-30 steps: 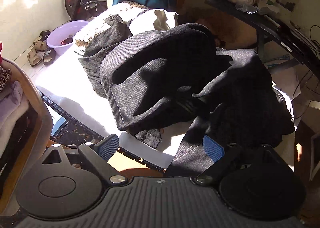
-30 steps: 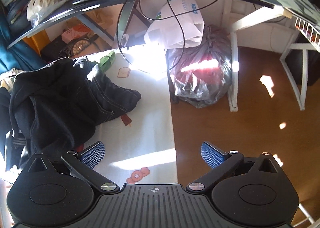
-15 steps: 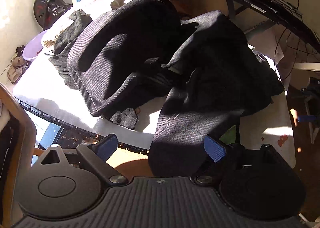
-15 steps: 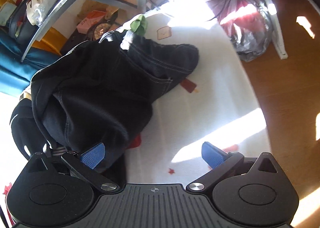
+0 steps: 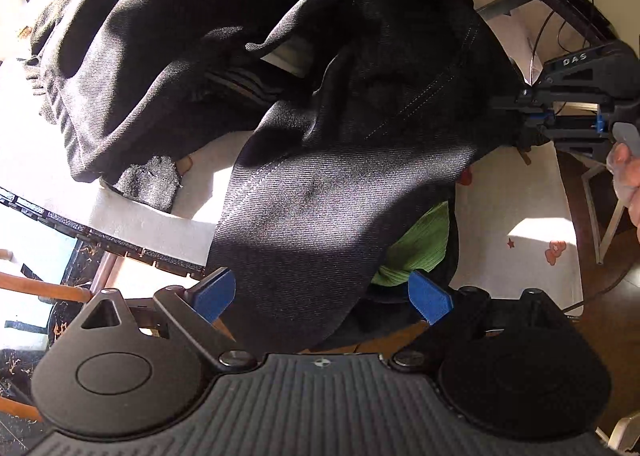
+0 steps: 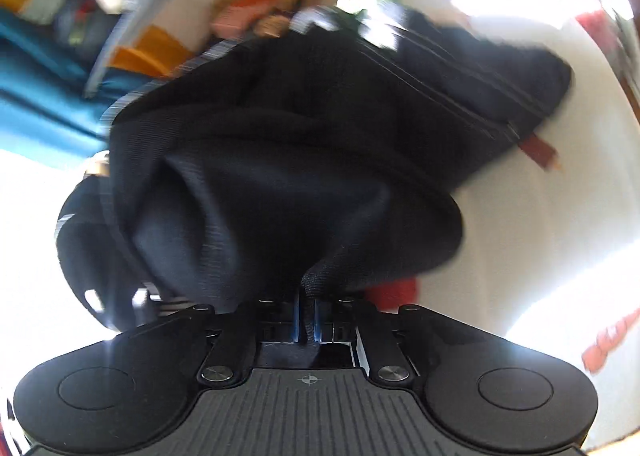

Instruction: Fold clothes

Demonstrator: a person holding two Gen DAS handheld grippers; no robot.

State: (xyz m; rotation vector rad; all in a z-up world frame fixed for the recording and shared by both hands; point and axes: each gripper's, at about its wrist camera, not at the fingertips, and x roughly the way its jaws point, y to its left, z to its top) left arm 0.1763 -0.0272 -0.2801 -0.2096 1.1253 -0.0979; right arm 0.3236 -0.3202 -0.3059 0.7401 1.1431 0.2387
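A heap of dark clothes lies on a white padded worktop (image 5: 140, 212) printed with small red cartoon shapes, in strong sunlight. The nearest piece is a pair of dark denim trousers (image 5: 320, 192) with pale stitching, spread across the middle of the worktop with one leg draped over the near edge. To their left lies a second black garment (image 5: 132, 68), bunched into thick folds. A bright green cloth (image 5: 420, 244) peeks out from under the trousers' right side.

The left tool (image 5: 324, 296) hangs just above the draped trouser leg with its blue pads spread wide; the leg lies between them, and neither pad presses on it.

The right tool (image 6: 307, 316) is clamped on a narrow fold of the dark trousers' fabric, its pads nearly touching with the cloth pinched between. In the left wrist view the same tool reaches in from the right edge and meets the trousers' far side, with part of a person's hand (image 5: 626, 180) behind it. The right wrist view is blurred, so the fabric's finer detail there is hard to make out.
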